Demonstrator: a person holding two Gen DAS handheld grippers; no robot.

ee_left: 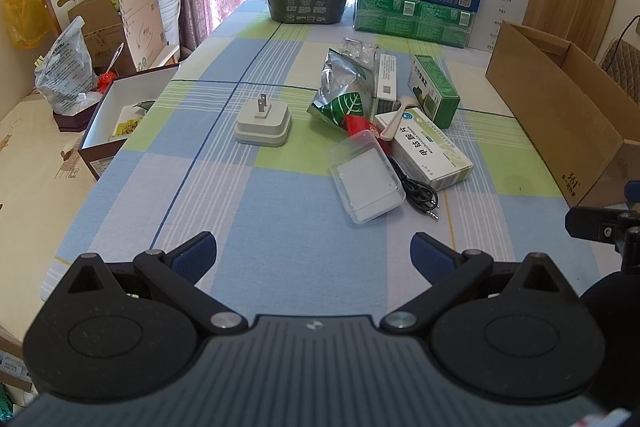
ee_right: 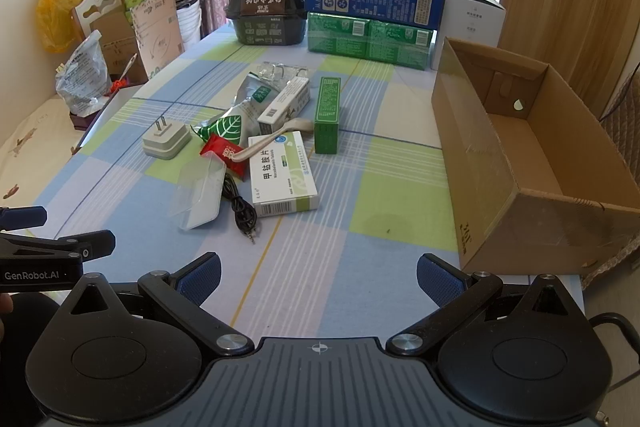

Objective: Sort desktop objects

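right wrist view: cardboard box [ee_right: 532, 163] at the table's right edge shows a bare floor, so sorting looks not yet begun. all items lie in one cluster mid-table: wall plug adapter [ee_right: 166, 141], clear plastic case [ee_right: 198, 197], black audio cable [ee_right: 244, 213], white medicine box [ee_right: 282, 173], red sachet [ee_right: 222, 151], cream spoon [ee_right: 276, 137], leaf-print foil pouch [ee_right: 236, 119], upright green carton [ee_right: 327, 115].

right gripper [ee_right: 318, 277]: fingers spread wide, nothing between them, hovering over bare checked tablecloth [ee_right: 360, 267]. cluster lies ahead and slightly left, well apart; box ahead-right, near.

left wrist view: left gripper [ee_left: 312, 255] likewise spread and empty. clear case is nearest, ahead and a little right; adapter farther ahead, left of centre.

everything left to do.
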